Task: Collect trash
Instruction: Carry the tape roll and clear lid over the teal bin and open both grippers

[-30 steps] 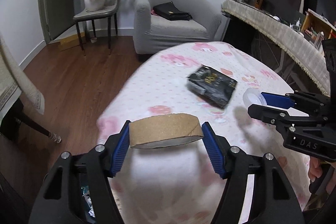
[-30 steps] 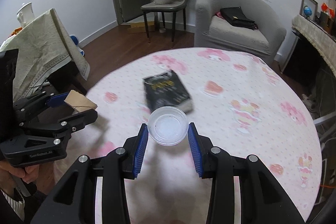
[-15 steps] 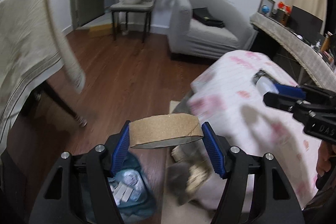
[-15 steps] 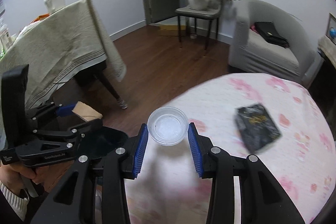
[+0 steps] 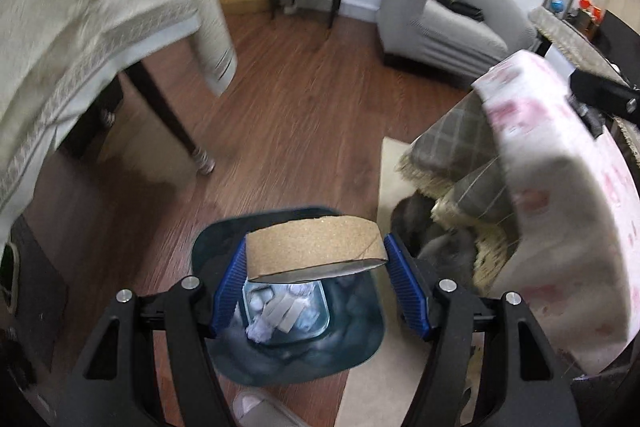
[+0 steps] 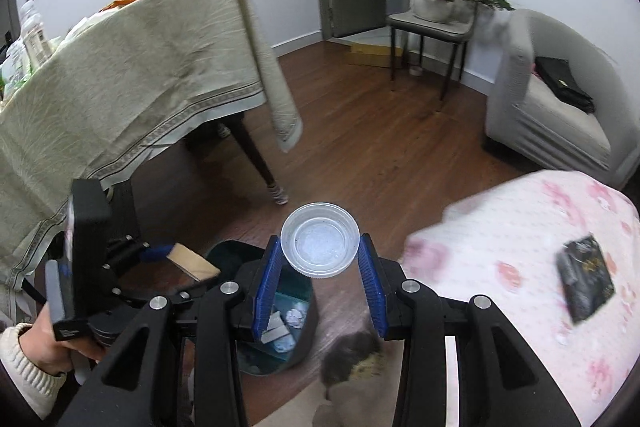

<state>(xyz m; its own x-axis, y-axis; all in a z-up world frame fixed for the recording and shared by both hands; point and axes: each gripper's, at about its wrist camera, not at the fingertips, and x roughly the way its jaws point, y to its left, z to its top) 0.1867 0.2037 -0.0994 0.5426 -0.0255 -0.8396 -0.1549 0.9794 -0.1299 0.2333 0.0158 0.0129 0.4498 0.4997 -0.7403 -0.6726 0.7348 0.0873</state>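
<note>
My left gripper (image 5: 316, 279) clamps the cardboard ring (image 5: 314, 251) low in the frame, directly over the trash bin (image 5: 224, 247); my right gripper (image 6: 320, 275) pinches the plastic lid (image 6: 319, 245). Next: spread my fingers, drop both in.

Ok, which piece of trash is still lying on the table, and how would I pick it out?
Look at the round table with the pink floral cloth on the right of the right wrist view. Near its right side lies a flat black foil packet with gold print. It is the only dark thing on that pale cloth.
</note>
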